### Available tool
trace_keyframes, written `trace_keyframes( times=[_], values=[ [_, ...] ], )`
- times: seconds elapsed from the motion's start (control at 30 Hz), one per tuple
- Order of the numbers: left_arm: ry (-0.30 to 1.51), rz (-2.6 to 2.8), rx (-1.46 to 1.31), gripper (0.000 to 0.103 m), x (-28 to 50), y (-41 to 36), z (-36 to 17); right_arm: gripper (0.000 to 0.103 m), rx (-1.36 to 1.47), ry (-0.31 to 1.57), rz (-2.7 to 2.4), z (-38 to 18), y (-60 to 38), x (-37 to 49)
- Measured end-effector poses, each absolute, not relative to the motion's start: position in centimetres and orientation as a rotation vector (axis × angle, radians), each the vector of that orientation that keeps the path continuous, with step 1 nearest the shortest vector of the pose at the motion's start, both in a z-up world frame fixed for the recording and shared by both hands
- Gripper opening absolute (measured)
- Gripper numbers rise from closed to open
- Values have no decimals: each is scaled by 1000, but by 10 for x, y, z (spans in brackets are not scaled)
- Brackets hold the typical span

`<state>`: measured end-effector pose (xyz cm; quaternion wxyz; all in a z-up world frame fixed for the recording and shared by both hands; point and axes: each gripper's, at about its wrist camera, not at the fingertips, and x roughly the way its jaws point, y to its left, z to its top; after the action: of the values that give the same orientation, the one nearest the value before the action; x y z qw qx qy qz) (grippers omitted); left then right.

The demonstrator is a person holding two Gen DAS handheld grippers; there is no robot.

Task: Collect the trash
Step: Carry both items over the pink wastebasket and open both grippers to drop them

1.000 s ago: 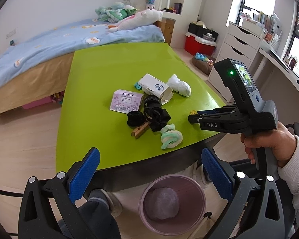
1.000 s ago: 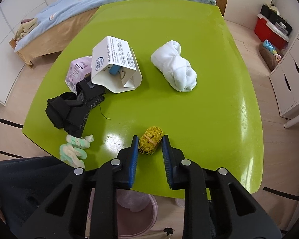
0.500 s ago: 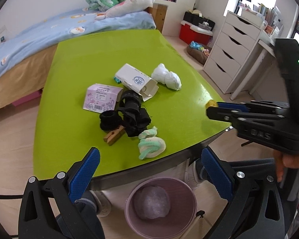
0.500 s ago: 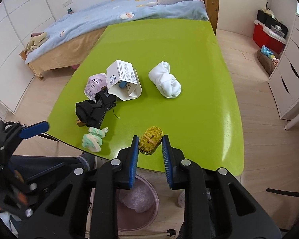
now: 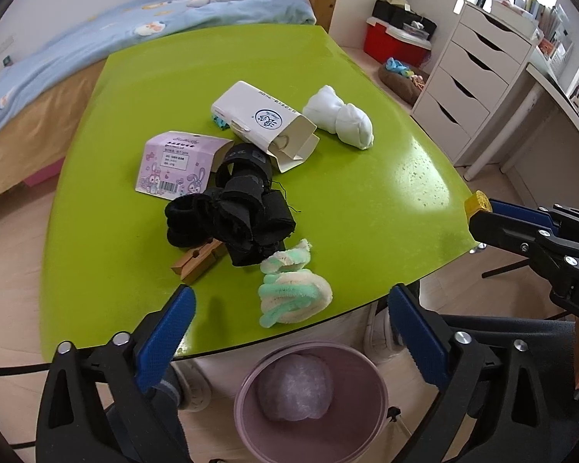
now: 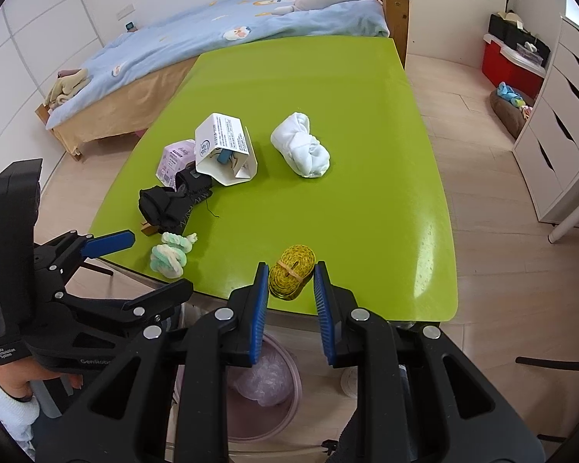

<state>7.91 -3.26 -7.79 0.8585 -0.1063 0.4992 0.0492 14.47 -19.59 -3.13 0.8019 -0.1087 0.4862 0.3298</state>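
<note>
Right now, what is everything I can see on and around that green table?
Table: one, lime green, beside the bed.
Paper carton: one, white, lying open mid-table.
Card packet: one, pink, left of the carton.
Black fabric bundle: one, black, in front of the packet.
Clothespin: one, wooden, partly under the black bundle.
Fluffy bundle: one, mint and cream, near the front edge.
White cloth roll: one, white, right of the carton.
Bin: one, mauve, on the floor below the table edge, clear wrap inside.
Yellow coil: one, yellow, clamped in the right hand-held gripper.
Left hand-held gripper: blue pads, closing, nothing between them.
</note>
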Motion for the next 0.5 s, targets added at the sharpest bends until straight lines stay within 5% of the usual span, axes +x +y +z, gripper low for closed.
trace_keyframes(
  times=[0.13, 0.27, 0.5],
  values=[
    [1063, 89, -238, 66, 80, -33, -83, 23, -233, 1045, 708, -32, -193, 145],
    [1061, 70, -236, 35, 79, -33, -82, 23, -233, 1042, 713, -33, -193, 144],
    [1031, 36, -228, 29, 71, -33, -72, 23, -230, 1038, 726, -36, -192, 141]
  ],
)
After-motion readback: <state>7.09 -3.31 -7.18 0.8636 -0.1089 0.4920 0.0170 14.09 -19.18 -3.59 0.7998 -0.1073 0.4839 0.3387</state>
